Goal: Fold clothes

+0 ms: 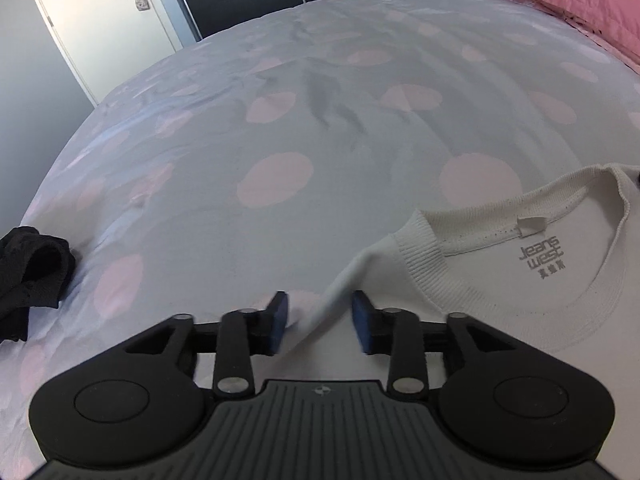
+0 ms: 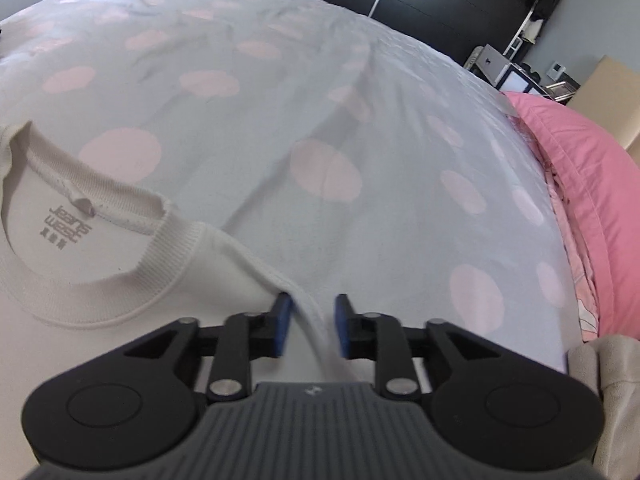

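A white sweatshirt [image 1: 520, 292] with a ribbed collar and a "Jeans West" print lies flat on the bed, neck toward the far side. It also shows in the right wrist view [image 2: 120, 288]. My left gripper [image 1: 320, 320] is open, its blue pads on either side of the sweatshirt's left shoulder edge. My right gripper [image 2: 310, 322] is open, its pads on either side of the right shoulder edge. Neither has closed on the cloth.
The bed cover [image 1: 280, 128] is pale grey with pink dots. A black garment [image 1: 32, 268] lies at the left. A pink pillow [image 2: 580, 168] lies at the right. A beige cloth [image 2: 608, 392] sits at the lower right. A door [image 1: 104, 12] and dark wardrobe stand beyond.
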`<state>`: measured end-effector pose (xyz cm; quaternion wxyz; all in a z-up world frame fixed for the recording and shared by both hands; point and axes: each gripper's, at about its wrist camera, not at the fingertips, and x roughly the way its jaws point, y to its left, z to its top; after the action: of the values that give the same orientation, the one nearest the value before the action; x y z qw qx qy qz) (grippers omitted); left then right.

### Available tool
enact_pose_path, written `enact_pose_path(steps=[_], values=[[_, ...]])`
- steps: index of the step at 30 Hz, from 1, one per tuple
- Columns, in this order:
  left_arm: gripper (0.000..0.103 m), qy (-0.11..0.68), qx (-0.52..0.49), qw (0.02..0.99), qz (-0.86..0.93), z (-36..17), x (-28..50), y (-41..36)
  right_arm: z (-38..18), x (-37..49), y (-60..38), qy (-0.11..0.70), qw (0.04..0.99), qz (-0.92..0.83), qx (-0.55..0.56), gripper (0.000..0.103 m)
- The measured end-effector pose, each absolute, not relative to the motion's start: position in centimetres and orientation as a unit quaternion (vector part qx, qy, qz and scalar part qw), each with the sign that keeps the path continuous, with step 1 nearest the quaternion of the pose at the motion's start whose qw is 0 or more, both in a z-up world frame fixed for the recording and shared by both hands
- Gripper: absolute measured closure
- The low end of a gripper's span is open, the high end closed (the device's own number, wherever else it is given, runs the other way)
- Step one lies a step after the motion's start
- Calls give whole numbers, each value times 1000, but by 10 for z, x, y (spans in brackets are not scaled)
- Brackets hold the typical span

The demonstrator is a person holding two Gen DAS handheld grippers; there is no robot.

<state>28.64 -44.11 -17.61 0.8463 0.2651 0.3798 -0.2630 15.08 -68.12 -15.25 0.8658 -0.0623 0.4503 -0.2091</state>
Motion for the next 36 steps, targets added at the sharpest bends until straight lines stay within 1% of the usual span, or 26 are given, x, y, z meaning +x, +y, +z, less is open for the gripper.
enact_pose_path(steps=[1, 4, 7, 11, 15, 20, 22, 25, 29, 31, 33, 34, 36], values=[[52, 373, 258, 851, -263, -169, 285, -433, -145, 144, -685, 447, 869, -207, -48, 66], [50, 372, 237, 859, -260, -147, 280, -402, -118, 116, -701, 433, 877, -207, -2, 55], [49, 388, 213, 862, -248, -129, 271, -362, -98, 74, -713, 430, 878, -212, 14, 54], [49, 409, 196, 862, -225, -112, 250, -313, -90, 5, -722, 444, 865, -232, 16, 57], [49, 432, 188, 858, -206, -101, 221, -274, -95, -71, -730, 461, 846, -263, 48, 57], [49, 454, 194, 845, -206, -95, 174, -247, -109, -158, -736, 469, 828, -295, 92, 55], [49, 460, 206, 839, -206, -92, 153, -238, -117, -184, -740, 468, 819, -313, 113, 54], [49, 468, 222, 828, -214, -85, 126, -227, -134, -215, -746, 465, 804, -343, 140, 47], [49, 465, 247, 822, -220, -79, 102, -215, -155, -240, -755, 500, 777, -337, 179, 47], [49, 463, 259, 821, -212, -79, 97, -210, -159, -247, -755, 504, 777, -323, 194, 49], [49, 465, 249, 826, -200, -77, 98, -205, -156, -245, -757, 506, 775, -312, 215, 67], [49, 467, 239, 828, -196, -76, 100, -203, -154, -243, -756, 508, 772, -304, 230, 82], [49, 472, 221, 831, -194, -75, 103, -200, -152, -235, -750, 524, 767, -306, 209, 93]])
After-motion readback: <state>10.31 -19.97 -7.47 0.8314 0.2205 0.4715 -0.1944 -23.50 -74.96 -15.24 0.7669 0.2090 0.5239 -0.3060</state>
